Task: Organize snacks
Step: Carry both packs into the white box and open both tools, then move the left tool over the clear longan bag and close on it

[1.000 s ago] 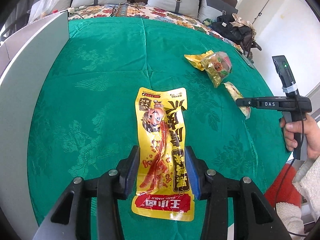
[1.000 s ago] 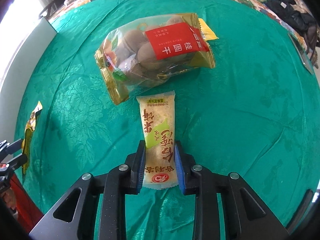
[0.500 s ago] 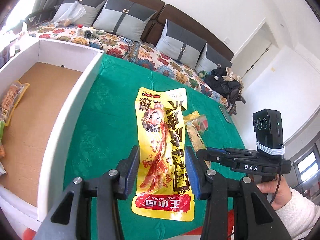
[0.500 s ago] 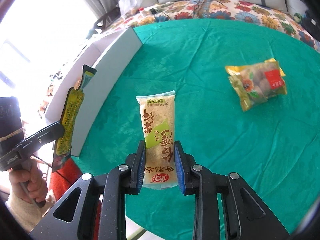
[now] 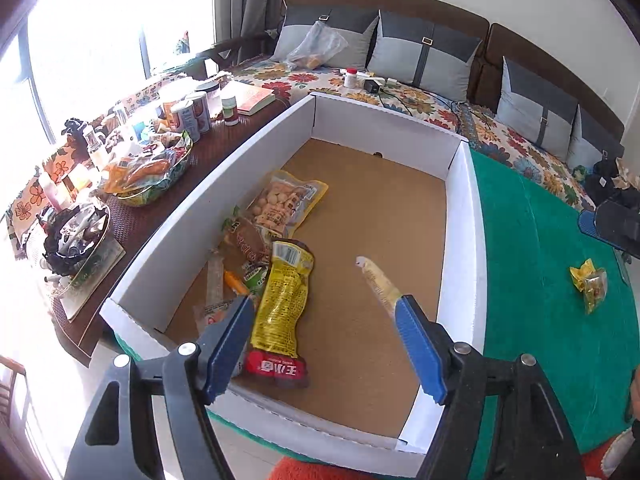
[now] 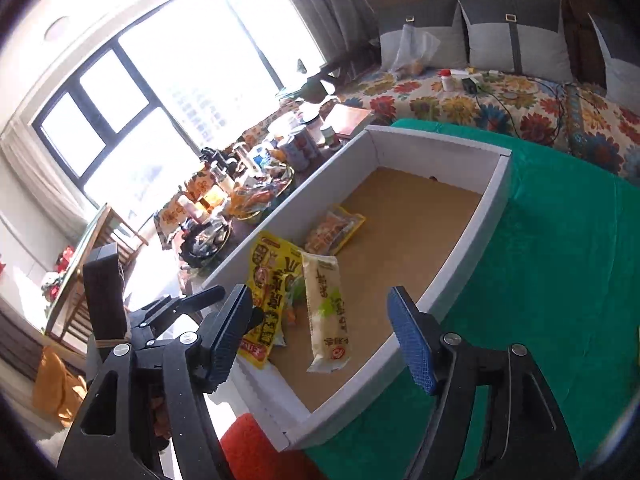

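Left tool (image 5: 324, 344) and right tool (image 6: 320, 336): both spread wide, holding nothing, above the white box (image 5: 460, 216). Yellow packet (image 5: 282, 304) and pale rice-cracker packet (image 6: 326, 320) lie inside it, long axes roughly along the box. Remaining candy bag (image 5: 590, 284) sits on the green tabletop (image 5: 552, 248), well right of the box; the right tool is probably nearer.

yellow snack packet (image 5: 282, 304) | red end band | reads "王小卤", upside down

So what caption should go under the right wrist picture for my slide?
Open right gripper above the white box, rice cracker packet dropping beside the yellow snack packet.
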